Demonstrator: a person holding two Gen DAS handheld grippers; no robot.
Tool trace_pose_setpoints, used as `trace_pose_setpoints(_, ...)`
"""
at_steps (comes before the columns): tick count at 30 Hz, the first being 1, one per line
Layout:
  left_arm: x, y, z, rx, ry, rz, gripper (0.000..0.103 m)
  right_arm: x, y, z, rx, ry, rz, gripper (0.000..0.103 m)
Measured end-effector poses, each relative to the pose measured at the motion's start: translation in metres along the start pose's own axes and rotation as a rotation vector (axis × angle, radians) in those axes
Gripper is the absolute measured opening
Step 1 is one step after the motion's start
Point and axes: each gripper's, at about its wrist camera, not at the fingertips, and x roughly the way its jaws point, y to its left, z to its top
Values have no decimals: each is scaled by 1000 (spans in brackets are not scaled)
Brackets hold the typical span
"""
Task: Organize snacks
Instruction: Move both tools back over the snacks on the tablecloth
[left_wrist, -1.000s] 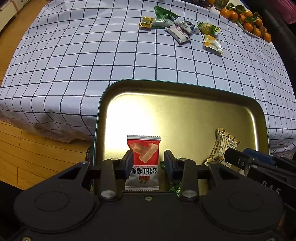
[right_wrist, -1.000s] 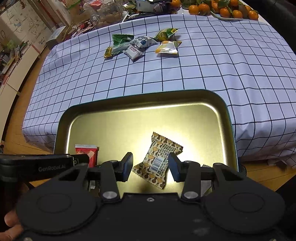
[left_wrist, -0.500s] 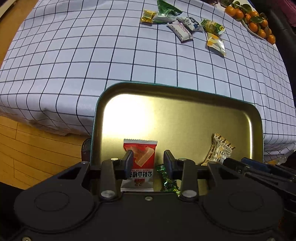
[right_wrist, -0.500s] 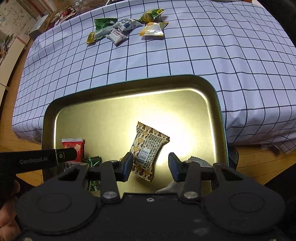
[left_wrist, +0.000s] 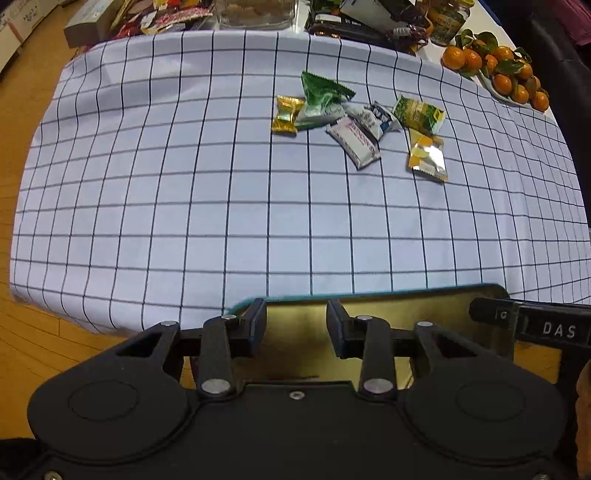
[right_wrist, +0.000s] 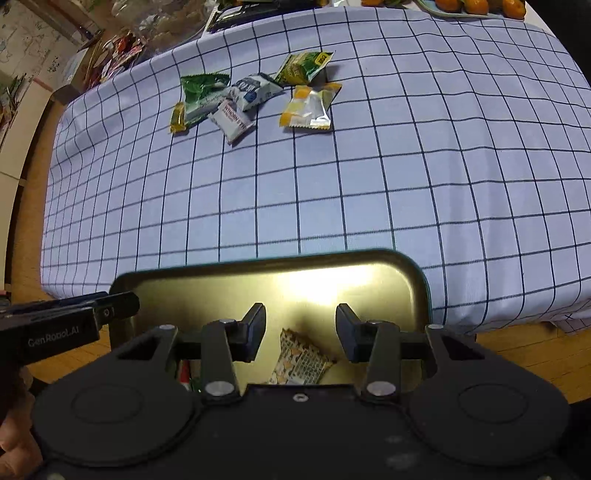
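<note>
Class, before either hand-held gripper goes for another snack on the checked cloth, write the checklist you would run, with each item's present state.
1. Left hand-held gripper empty, jaws apart: ok.
2. Right hand-held gripper empty, jaws apart: ok.
3. Snack cluster in view on the checked cloth, nothing between it and the grippers: ok.
4. Orange-and-silver packet lies apart from the others, easy first pick: ok.
5. White packet free to lift alone: not ok, it touches the blue-and-white one.
6. Tin tray has room: ok; the patterned packet lies in it, the rest of its near end is hidden.
</note>
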Motion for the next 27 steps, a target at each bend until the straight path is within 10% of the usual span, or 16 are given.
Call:
trace_pose_setpoints(15,-3,-13,101,41,-159,35,45,2,6,135,59,-111,-94,45)
trace_pose_setpoints(27,28,-18,122,8,-128,-17,45,43,15,164,47,-125,-116,45)
